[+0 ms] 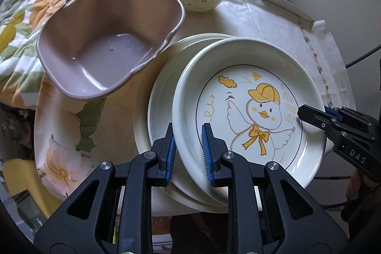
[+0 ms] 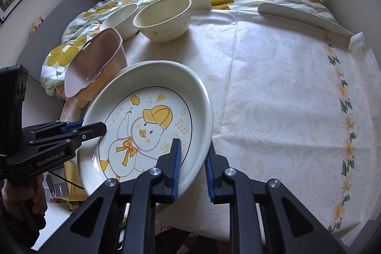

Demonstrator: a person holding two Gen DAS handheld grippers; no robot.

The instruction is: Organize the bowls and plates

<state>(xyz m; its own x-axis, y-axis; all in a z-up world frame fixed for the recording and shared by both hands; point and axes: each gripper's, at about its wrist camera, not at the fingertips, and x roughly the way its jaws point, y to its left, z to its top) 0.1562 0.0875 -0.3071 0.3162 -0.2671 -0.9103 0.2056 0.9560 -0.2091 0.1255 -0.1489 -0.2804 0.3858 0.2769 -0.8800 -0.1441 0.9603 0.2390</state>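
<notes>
Left wrist view shows the left gripper (image 1: 188,154) clamped on the near-left rim of the duck plate (image 1: 250,111), while the right gripper (image 2: 193,170) pinches the opposite rim, so both jaws are nearly closed on the same plate from either side. That plate sits tilted, just above and overlapping the plain plate (image 1: 162,92) beneath it, offset a little toward the right gripper. Judging by this, lowering it squarely onto the plain plate calls for a small shift toward the mauve tub (image 1: 107,44).

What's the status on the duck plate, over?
Both hand-held grippers, left and right, shut on duck plate rim. Plate above second plate. Mauve basin close alongside.
</notes>
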